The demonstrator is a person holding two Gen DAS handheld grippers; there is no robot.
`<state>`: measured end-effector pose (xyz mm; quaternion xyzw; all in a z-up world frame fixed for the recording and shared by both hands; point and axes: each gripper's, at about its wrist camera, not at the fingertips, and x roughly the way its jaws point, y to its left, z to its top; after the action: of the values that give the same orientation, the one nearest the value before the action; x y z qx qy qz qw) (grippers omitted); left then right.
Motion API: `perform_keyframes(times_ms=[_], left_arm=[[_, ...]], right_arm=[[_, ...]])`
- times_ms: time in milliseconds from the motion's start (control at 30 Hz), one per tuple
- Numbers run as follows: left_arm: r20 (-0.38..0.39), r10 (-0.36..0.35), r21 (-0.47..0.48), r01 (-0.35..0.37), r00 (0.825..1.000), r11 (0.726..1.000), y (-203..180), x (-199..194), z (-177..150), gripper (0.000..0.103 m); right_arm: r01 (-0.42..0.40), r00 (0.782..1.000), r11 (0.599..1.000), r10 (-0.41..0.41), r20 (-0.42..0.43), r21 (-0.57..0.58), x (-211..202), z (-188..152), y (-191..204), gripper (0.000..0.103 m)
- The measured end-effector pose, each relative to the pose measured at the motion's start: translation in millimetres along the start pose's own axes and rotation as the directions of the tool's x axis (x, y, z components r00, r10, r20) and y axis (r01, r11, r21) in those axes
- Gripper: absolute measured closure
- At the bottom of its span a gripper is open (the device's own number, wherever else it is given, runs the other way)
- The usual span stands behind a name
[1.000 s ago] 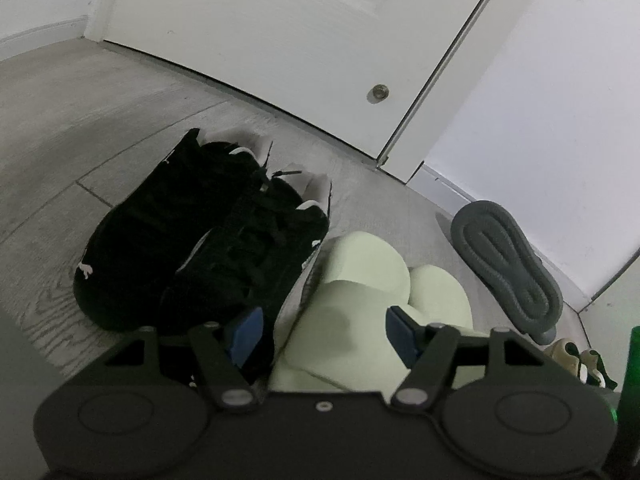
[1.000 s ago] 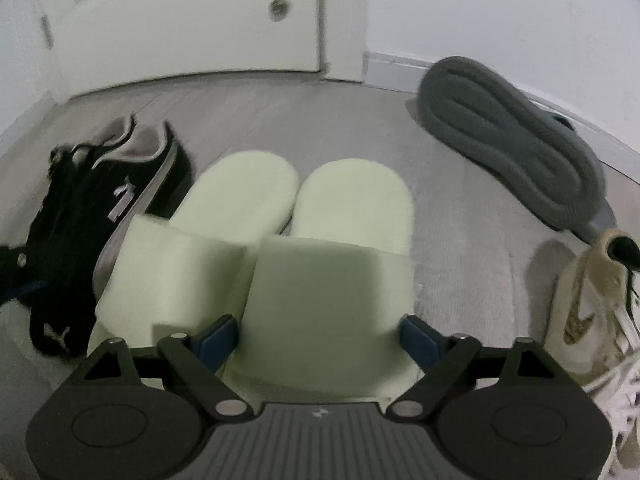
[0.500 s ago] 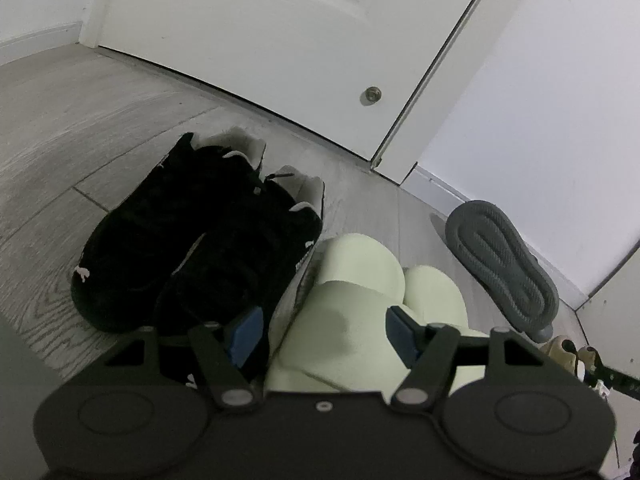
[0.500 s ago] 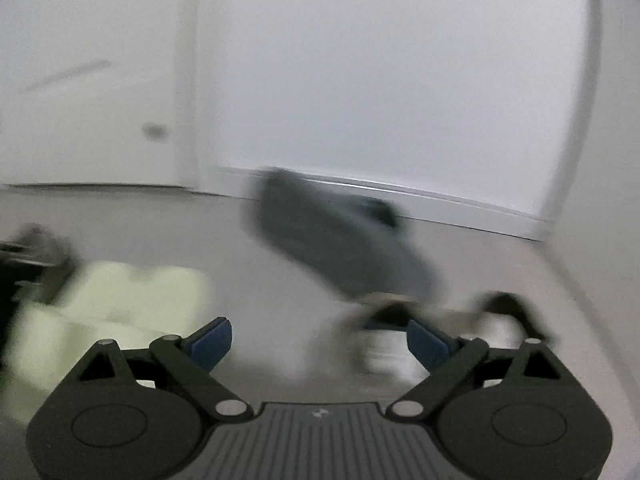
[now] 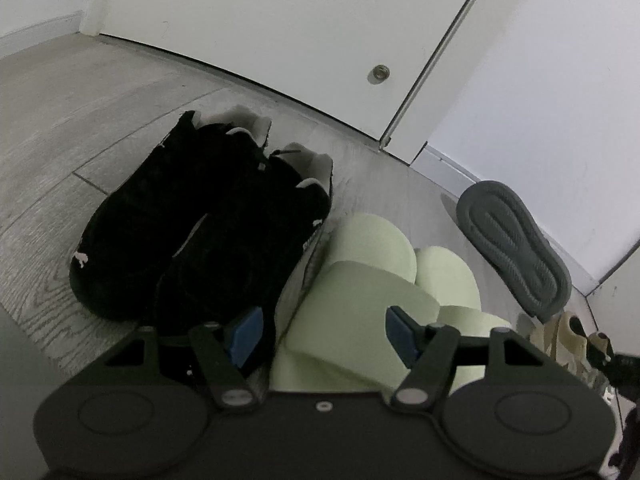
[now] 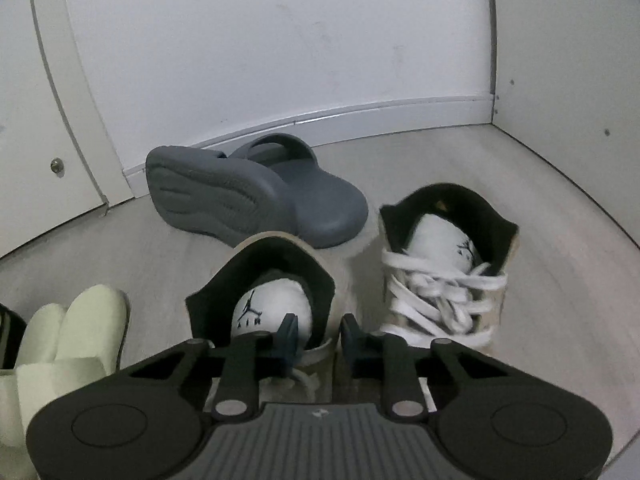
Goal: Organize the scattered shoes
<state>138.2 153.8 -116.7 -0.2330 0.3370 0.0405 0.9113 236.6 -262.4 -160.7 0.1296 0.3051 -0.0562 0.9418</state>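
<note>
My right gripper [image 6: 319,340] is closing on the near white high-top sneaker [image 6: 272,308]. One pad is inside the shoe and the other outside, with the right side of its collar pinched between them. Its mate [image 6: 444,264] stands just to the right, laces loose. Behind them lie two dark grey slides [image 6: 256,188], one tipped on its side against the other. My left gripper [image 5: 323,336] hangs open over a pair of pale green slides [image 5: 372,248], beside two black sneakers [image 5: 200,216] set side by side. The green slides [image 6: 72,340] also show at the right wrist view's left edge.
A white door [image 5: 260,20] and white wall with a baseboard [image 6: 360,116] close off the far side. The wall turns a corner [image 6: 492,112] at the right. Grey wood floor [image 5: 80,120] stretches left of the black sneakers.
My right gripper swung right, away from the green slides to the white high-tops, and its jaws narrowed onto the near shoe's collar. The left gripper kept its place and stayed open.
</note>
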Motion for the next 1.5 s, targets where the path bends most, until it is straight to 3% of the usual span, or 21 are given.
perform_keyframes(times_ms=[133, 300, 367, 400, 433, 500, 600, 767, 900, 1100, 1200, 1267, 1333, 1500], left_arm=[[-0.005, 0.001, -0.005, -0.001, 1.000, 1.000, 1.4, 0.6, -0.2, 0.034], [-0.004, -0.001, -0.008, 0.001, 1.000, 1.000, 1.4, 1.1, -0.1, 0.034], [-0.004, -0.010, -0.001, 0.010, 1.000, 1.000, 0.3, 1.2, -0.2, 0.034], [-0.005, -0.012, 0.003, 0.012, 1.000, 1.000, -0.6, 1.3, -0.3, 0.034], [-0.007, -0.016, 0.013, 0.016, 1.000, 1.000, -2.1, 1.5, -0.7, 0.034], [-0.007, -0.020, 0.027, 0.020, 1.000, 0.999, -4.5, 1.3, -1.2, 0.034], [-0.003, -0.028, 0.030, 0.028, 1.000, 0.999, -6.1, 1.1, -1.1, 0.034], [-0.011, -0.028, 0.027, 0.029, 1.000, 0.999, -6.9, 3.3, -0.8, 0.034], [-0.015, -0.031, 0.033, 0.032, 0.999, 0.999, -8.5, 4.1, -0.9, 0.034], [-0.017, -0.034, 0.041, 0.034, 0.999, 0.999, -10.2, 4.1, -1.5, 0.034], [-0.014, -0.035, 0.036, 0.036, 0.999, 0.999, -9.3, 3.4, -1.8, 0.034], [-0.015, -0.038, 0.028, 0.039, 0.999, 0.999, -8.1, 3.6, -1.6, 0.034], [-0.019, -0.043, 0.026, 0.043, 0.999, 0.999, -8.1, 4.7, -1.2, 0.034], [-0.021, -0.047, 0.049, 0.048, 0.999, 0.998, -11.5, 4.6, -1.6, 0.034]], right_arm=[[0.023, 1.000, 0.999, -0.024, 0.016, 0.043, 12.7, 7.5, 7.2, 0.087], [-0.015, 1.000, 0.999, 0.016, 0.003, -0.052, 10.8, 15.8, 15.2, 0.082], [-0.008, 0.995, 0.993, 0.020, 0.100, -0.122, -9.8, 19.4, 10.4, 0.056], [0.012, 0.991, 0.989, 0.007, 0.130, -0.145, -14.0, 20.1, 8.9, 0.029], [0.056, 0.983, 0.979, -0.020, 0.182, -0.197, -19.9, 22.6, 4.7, 0.011], [0.056, 0.984, 0.969, -0.013, 0.177, -0.242, -16.0, 28.0, -4.3, 0.011], [-0.004, 0.993, 0.977, 0.029, 0.113, -0.214, 1.3, 37.9, -29.7, 0.011], [-0.232, 0.973, 0.968, 0.233, 0.000, -0.100, 27.9, 42.6, -55.8, 0.010], [-0.239, 0.971, 0.962, 0.239, -0.021, -0.133, 35.3, 43.3, -48.2, 0.004], [-0.241, 0.969, 0.936, 0.218, -0.114, -0.257, 45.8, 47.9, -21.4, 0.004], [-0.204, 0.976, 0.951, 0.179, -0.125, -0.232, 52.3, 53.1, -12.1, 0.005], [-0.167, 0.983, 0.969, 0.149, -0.108, -0.181, 53.1, 56.2, -12.9, 0.010], [-0.125, 0.990, 0.984, 0.115, -0.084, -0.126, 48.6, 58.4, -21.4, 0.021], [-0.111, 0.989, 0.977, 0.090, -0.121, -0.180, 50.7, 67.2, -24.5, 0.018]])
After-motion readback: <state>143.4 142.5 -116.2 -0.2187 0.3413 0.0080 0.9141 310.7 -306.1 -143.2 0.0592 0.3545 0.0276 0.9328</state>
